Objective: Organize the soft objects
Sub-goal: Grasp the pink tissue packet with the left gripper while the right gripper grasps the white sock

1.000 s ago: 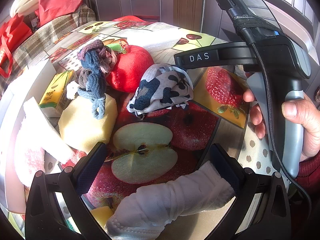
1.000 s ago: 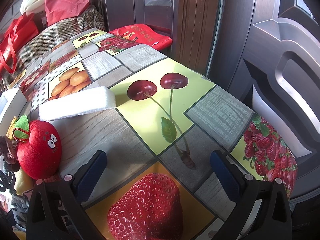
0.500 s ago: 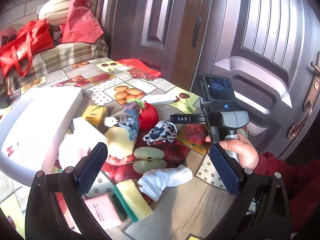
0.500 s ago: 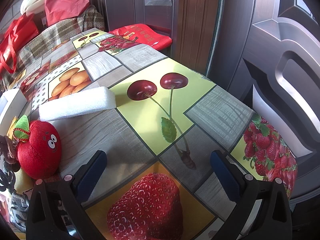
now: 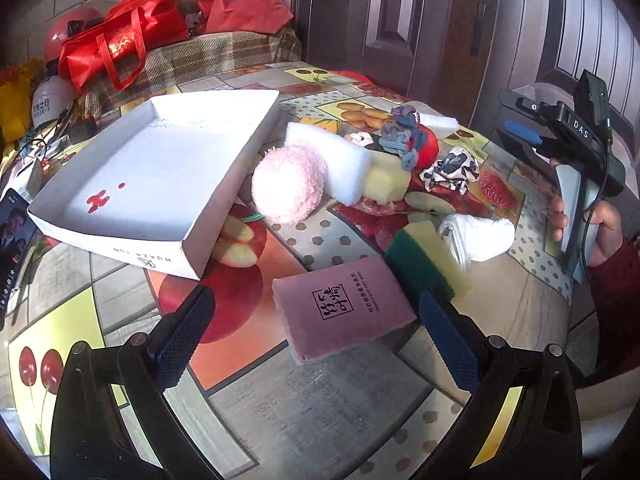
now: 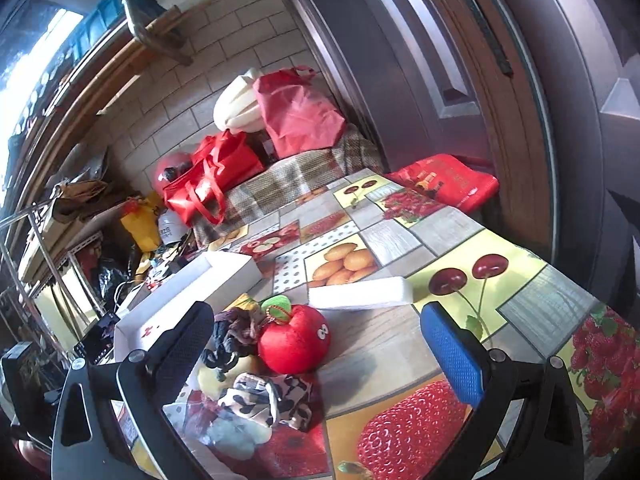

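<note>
A shallow white box (image 5: 132, 172) lies empty on the fruit-print table. To its right lie a pink fluffy ball (image 5: 288, 184), a white foam block (image 5: 340, 160), a yellow sponge (image 5: 386, 180), a red plush apple (image 6: 294, 338), a blue-grey knitted piece (image 5: 402, 136), a black-and-white spotted cloth (image 5: 452, 170), a white rolled cloth (image 5: 476, 234), a green-yellow scouring sponge (image 5: 424, 260) and a pink tissue pack (image 5: 344, 306). My left gripper (image 5: 316, 340) is open and empty above the pink pack. My right gripper (image 6: 320, 352) is open and empty above the apple and spotted cloth (image 6: 266, 400).
A long white foam bar (image 6: 360, 294) lies behind the apple. Red bags (image 5: 120, 44) and clutter sit on a checked cloth at the table's far end. A phone (image 5: 12, 232) lies at the left edge. A dark door stands on the right.
My left gripper has pulled back and up from the white rolled cloth, so the whole pile and box show. My right gripper has lifted and tilted toward the pile.
</note>
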The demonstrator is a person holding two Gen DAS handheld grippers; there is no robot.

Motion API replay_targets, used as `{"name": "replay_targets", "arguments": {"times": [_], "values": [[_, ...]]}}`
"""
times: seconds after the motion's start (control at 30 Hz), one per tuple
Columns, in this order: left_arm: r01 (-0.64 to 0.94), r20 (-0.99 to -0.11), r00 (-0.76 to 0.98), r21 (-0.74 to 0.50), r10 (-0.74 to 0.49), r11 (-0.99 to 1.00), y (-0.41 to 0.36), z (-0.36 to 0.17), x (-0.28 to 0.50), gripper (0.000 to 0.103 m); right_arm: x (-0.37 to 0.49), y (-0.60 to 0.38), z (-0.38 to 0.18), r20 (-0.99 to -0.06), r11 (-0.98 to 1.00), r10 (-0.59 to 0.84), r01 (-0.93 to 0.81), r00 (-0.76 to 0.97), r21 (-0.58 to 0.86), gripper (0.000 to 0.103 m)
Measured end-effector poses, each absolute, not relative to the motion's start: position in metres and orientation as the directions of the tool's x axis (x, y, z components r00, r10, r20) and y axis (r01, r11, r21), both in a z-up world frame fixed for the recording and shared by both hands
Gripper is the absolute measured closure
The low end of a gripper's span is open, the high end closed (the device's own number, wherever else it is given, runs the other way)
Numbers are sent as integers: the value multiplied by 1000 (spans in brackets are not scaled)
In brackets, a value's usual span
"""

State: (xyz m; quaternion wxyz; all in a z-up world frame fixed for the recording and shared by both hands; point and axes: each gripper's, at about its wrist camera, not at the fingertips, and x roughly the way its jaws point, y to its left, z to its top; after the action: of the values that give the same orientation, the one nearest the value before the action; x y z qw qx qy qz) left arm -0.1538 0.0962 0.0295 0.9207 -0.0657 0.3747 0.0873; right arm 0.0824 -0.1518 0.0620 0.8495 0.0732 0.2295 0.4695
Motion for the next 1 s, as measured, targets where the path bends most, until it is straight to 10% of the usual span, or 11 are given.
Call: {"name": "replay_targets", "arguments": {"times": [0.4, 0.57, 0.63, 1.0], "values": [[-148, -804, 592, -38, 58, 988, 91, 7, -125, 1, -19, -68, 25, -666, 125, 726, -985, 171, -117, 2], [-160, -801, 594, -30, 72, 987, 94, 7, -119, 6, -22, -56, 17, -722, 75, 674, -987, 153, -139, 19], [-155, -796, 599, -10, 86, 988, 93, 8, -119, 17, -25, -49, 11, -752, 48, 645, -989, 139, -141, 54], [-329, -543, 800, -42, 255, 943, 120, 47, -178, 17, -12, -84, 52, -527, 240, 817, -969, 235, -61, 57]]}}
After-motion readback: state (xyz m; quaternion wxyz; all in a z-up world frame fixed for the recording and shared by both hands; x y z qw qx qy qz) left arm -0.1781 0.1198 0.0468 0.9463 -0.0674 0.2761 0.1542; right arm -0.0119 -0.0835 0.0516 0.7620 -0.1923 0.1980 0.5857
